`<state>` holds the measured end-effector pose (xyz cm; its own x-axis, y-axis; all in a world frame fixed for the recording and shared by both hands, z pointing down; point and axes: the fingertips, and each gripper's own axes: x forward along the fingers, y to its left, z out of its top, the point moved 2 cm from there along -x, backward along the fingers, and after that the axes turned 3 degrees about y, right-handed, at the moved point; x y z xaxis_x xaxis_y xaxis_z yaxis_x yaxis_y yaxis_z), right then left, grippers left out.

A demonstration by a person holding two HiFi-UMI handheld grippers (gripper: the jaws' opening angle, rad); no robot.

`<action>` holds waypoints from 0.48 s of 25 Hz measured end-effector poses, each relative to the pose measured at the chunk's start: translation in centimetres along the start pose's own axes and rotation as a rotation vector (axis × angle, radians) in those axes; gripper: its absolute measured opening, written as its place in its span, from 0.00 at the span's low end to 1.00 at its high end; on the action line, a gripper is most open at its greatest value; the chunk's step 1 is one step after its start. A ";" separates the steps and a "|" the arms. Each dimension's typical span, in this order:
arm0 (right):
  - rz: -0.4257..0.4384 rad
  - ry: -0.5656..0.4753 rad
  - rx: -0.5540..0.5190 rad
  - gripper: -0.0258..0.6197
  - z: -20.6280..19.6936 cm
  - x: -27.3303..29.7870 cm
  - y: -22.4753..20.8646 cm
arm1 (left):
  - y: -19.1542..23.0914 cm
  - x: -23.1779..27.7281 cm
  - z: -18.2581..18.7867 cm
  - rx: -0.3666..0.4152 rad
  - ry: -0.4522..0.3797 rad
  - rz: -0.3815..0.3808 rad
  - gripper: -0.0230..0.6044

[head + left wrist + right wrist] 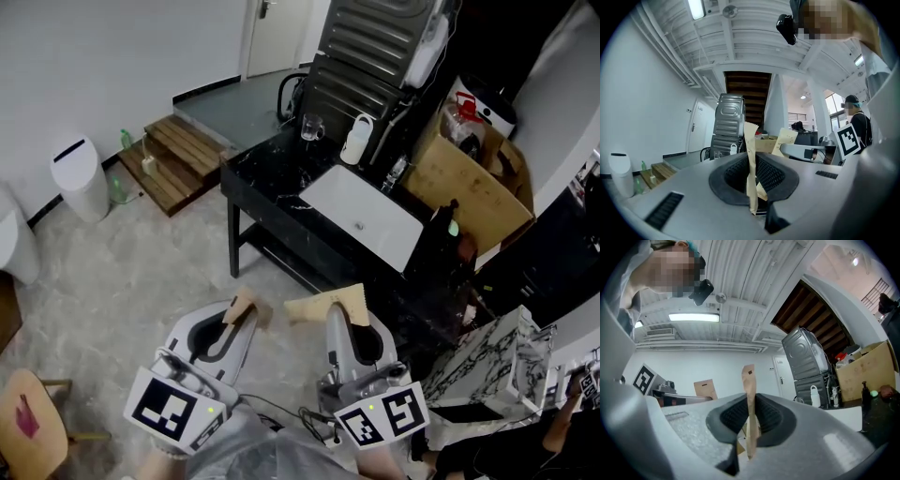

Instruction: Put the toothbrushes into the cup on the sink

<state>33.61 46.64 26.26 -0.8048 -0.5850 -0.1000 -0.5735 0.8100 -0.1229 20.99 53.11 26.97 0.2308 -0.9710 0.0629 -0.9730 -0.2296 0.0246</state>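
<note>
Two grips, both loaded: left gripper [236, 317] has its jaws nearly together, pinching a flat tan paper sleeve [247, 305]; right gripper [343, 317] likewise, clamped on a second sleeve [323, 306]. Sleeves read as packaged toothbrushes, which is a judgement since no bristles show. Each is pinched edge-on near its lower end, with most of its length sticking out past the tips. Cup [310, 127] is a clear glass at the back of the black counter [270, 187], near a white jug [356, 139] and behind the white basin [361, 217], well apart from both grippers. Step in hand looks like the carry to the sink. To do it well, go one sleeve at a time: bring it over the cup mouth, tip the gripper so the free end points down, lower until that end is inside the rim, then open. The glass looks light and narrow, and a sideways knock from a stiff sleeve could tip it, so approach from above, not across. Park the idle gripper clear of the jug.
</note>
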 end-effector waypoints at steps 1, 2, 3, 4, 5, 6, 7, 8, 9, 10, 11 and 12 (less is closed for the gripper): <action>0.004 -0.001 -0.003 0.08 0.0 0.6 0.1 | 0.6 0.1 0.0 0.000 -0.002 0.003 0.09; 0.006 -0.002 -0.006 0.08 -0.1 1.2 0.2 | 1.1 0.2 0.0 0.000 -0.005 0.005 0.09; 0.008 -0.003 -0.006 0.08 -0.3 1.7 0.3 | 1.6 0.3 -0.1 0.000 -0.007 0.006 0.09; 0.011 -0.002 -0.005 0.08 -0.4 2.3 0.4 | 2.1 0.4 -0.1 -0.001 -0.007 0.008 0.09; 0.016 -0.002 -0.004 0.08 -0.5 2.8 0.5 | 2.5 0.5 -0.2 -0.002 -0.007 0.010 0.09; 0.021 -0.002 -0.004 0.08 -0.6 3.3 0.6 | 3.0 0.5 -0.3 -0.003 -0.006 0.014 0.09; 0.027 -0.002 -0.004 0.08 -0.7 3.9 0.8 | 3.5 0.5 -0.3 -0.004 -0.006 0.018 0.09; 0.034 -0.002 -0.005 0.08 -0.8 4.4 1.0 | 3.9 0.5 -0.3 -0.005 -0.006 0.023 0.09; 0.040 -0.001 -0.005 0.08 -0.9 4.9 1.3 | 4.4 0.4 -0.4 -0.006 -0.008 0.028 0.09; 0.046 0.000 -0.004 0.08 -1.0 5.3 1.5 | 4.8 0.3 -0.4 -0.007 -0.009 0.033 0.09; 0.053 0.002 -0.003 0.08 -1.2 5.8 1.7 | 5.3 0.2 -0.5 -0.007 -0.010 0.038 0.09; 0.059 0.003 -0.001 0.08 -1.3 6.3 1.9 | 5.7 0.0 -0.5 -0.008 -0.010 0.044 0.09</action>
<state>27.25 44.61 26.73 -0.8380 -0.5356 -0.1037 -0.5247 0.8434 -0.1157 15.48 51.80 27.64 0.1872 -0.9808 0.0539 -0.9821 -0.1858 0.0295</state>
